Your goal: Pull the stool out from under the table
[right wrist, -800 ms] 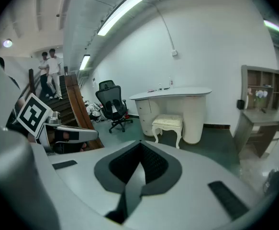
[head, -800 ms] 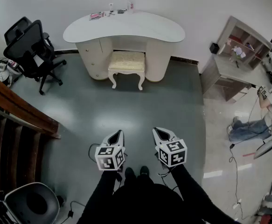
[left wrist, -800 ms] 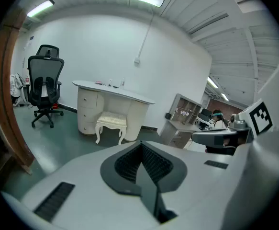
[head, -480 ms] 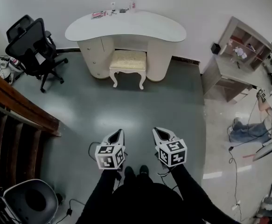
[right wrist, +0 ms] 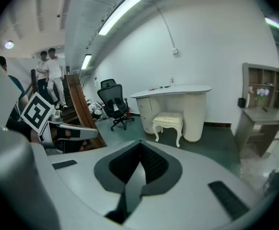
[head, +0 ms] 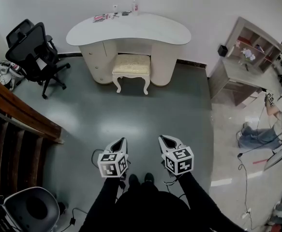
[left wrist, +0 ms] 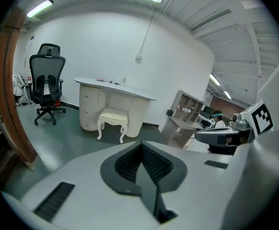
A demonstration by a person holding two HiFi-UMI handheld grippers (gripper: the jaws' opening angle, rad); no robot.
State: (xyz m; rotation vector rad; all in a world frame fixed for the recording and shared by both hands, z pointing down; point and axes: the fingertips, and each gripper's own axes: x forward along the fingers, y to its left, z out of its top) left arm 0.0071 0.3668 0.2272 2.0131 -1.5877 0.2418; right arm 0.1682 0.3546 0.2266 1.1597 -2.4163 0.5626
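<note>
A smooth, glossy cream table (head: 128,30) and its stool (head: 131,64), with a textured cloth seat on painted legs, stand on a grey-green floor (head: 145,115) polished to a sheen. My left gripper (head: 122,140) and right gripper (head: 161,138) are matt pale plastic with ribbed black pads (left wrist: 151,162). The office chair (head: 32,50) is black mesh; the railing (head: 20,110) is varnished wood.

Left gripper (head: 120,142), right gripper (head: 163,139) side by side, tilted down, fingers closed, empty.
</note>
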